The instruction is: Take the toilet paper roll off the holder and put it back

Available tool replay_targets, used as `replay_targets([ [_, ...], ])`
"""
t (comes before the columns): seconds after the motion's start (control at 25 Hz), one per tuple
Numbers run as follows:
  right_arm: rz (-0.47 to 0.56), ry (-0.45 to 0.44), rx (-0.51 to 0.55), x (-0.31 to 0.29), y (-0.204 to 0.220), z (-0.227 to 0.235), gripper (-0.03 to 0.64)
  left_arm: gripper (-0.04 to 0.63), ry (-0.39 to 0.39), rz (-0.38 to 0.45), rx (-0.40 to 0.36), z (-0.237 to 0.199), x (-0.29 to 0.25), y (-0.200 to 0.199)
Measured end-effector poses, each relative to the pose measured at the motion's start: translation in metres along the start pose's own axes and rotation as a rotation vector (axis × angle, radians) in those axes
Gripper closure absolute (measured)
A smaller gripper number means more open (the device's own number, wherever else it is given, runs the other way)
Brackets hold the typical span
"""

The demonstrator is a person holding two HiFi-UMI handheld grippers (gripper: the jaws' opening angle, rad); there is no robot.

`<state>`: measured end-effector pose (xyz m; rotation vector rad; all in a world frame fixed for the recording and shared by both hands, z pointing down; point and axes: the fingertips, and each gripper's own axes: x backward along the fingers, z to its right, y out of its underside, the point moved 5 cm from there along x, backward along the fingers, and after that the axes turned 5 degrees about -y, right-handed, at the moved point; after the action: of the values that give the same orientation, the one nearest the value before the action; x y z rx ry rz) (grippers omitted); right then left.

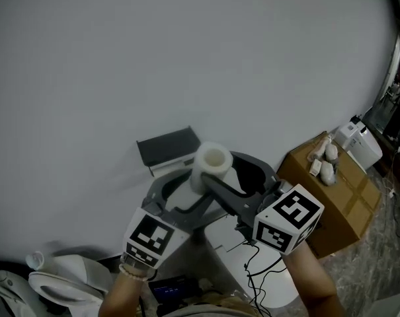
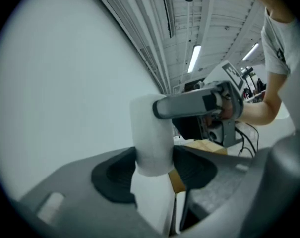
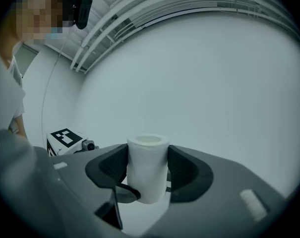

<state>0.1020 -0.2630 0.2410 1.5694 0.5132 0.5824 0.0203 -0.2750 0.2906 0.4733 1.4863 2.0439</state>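
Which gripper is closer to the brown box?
Right. The right gripper sits left of the cardboard box in the head view; the left gripper is farther left still.

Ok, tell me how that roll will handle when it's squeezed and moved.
The roll looks soft, wound paper with a hollow middle showing at its top, so a hard squeeze would probably dent it. It is likely light for its bulk. Its round sides suggest it would roll away if laid down sideways; on end it should stand.
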Motion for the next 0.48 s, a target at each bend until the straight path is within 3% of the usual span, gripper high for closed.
replay_targets([
  [0.48,-0.023,-0.099,0.017,-0.103,-0.013,0.045,0.362,0.367,-0.095,-0.08,-0.002,-0.105,-0.018,0.012],
])
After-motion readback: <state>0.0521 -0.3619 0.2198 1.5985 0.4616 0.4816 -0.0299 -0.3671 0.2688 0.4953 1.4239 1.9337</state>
